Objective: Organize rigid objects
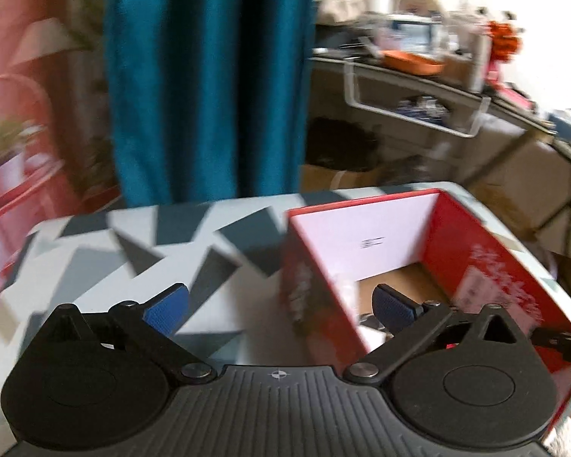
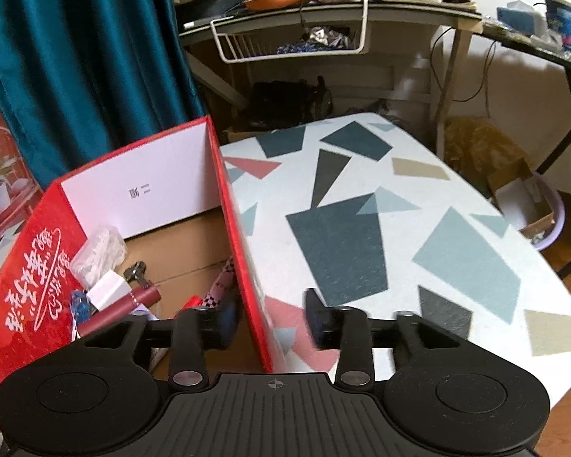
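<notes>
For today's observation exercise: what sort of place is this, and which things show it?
Probably a lived-in home room: a teal curtain, a cluttered desk with a wire basket beneath, and a patterned table.

White tabletop with a pattern of grey, teal, pink and tan angular patches (image 2: pixel 361 198), rounded far corners. One thing sits directly on it: open red cardboard box with white lettering on its side walls (image 2: pixel 240 228), at the left in the right wrist view, reaching the far edge. Rest of the surface to its right is bare.
</notes>
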`<state>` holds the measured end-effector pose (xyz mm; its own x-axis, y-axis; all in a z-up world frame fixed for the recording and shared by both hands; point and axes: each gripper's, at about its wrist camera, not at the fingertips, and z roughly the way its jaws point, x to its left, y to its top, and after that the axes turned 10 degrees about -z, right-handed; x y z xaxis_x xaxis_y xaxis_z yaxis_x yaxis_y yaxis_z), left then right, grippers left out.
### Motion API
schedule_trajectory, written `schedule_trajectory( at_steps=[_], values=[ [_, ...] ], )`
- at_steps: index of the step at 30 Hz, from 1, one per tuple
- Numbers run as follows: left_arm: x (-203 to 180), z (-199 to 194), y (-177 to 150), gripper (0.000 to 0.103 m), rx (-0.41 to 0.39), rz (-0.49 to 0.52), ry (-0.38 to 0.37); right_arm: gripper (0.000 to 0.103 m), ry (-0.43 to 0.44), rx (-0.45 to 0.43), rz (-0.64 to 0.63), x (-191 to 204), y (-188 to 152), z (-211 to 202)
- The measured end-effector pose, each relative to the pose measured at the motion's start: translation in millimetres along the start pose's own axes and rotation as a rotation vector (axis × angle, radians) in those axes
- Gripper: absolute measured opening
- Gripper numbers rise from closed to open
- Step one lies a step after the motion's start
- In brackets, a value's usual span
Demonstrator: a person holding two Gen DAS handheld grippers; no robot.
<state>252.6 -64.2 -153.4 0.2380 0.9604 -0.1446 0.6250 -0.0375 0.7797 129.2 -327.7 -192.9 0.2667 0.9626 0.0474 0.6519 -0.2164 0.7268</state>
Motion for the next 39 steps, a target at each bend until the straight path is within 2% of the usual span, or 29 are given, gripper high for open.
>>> schedule_trajectory(
  at_steps=[1,3,6,9,13,14,17,21,24,26,33,36,39],
  values=[
    [1,-5,0,0.103,-0.009,0.0,0.018,0.069,0.004,-0.005,0.003,-1,2,-4],
    [3,-17,0,0.103,-0.036,-0.003,0.055,0.086,0.019,-0.024,0.008,-2,6,-12],
    [11,-36,3,0.103,-0.051,-0.063,0.108,0.096,0.014,-0.051,-0.012,0,16,-29],
    [22,-58,9,0.103,-0.062,-0.13,0.105,0.103,0.023,-0.087,-0.024,3,28,-47],
    [32,-99,8,0.103,-0.131,-0.184,0.021,0.103,0.053,-0.138,-0.068,17,46,-79],
    [33,-110,7,0.103,-0.146,-0.199,0.022,0.103,0.059,-0.153,-0.083,22,50,-88],
    [28,-137,3,0.103,-0.149,-0.21,0.118,0.103,0.084,-0.201,-0.13,38,57,-115],
    [24,-172,-4,0.103,-0.173,-0.218,0.169,0.103,0.124,-0.265,-0.144,57,58,-159],
    [17,-197,-13,0.103,-0.191,-0.177,0.296,0.103,0.147,-0.312,-0.162,67,53,-189],
    [14,-215,-19,0.103,-0.197,-0.161,0.351,0.103,0.158,-0.337,-0.173,71,48,-207],
    [11,-282,-34,0.103,-0.227,-0.191,0.327,0.103,0.169,-0.37,-0.173,75,30,-258],
    [2,-297,-40,0.103,-0.264,-0.156,0.353,0.103,0.171,-0.387,-0.197,80,23,-280],
    [-4,-304,-44,0.103,-0.273,-0.16,0.331,0.103,0.147,-0.44,-0.195,81,18,-299]
  ],
)
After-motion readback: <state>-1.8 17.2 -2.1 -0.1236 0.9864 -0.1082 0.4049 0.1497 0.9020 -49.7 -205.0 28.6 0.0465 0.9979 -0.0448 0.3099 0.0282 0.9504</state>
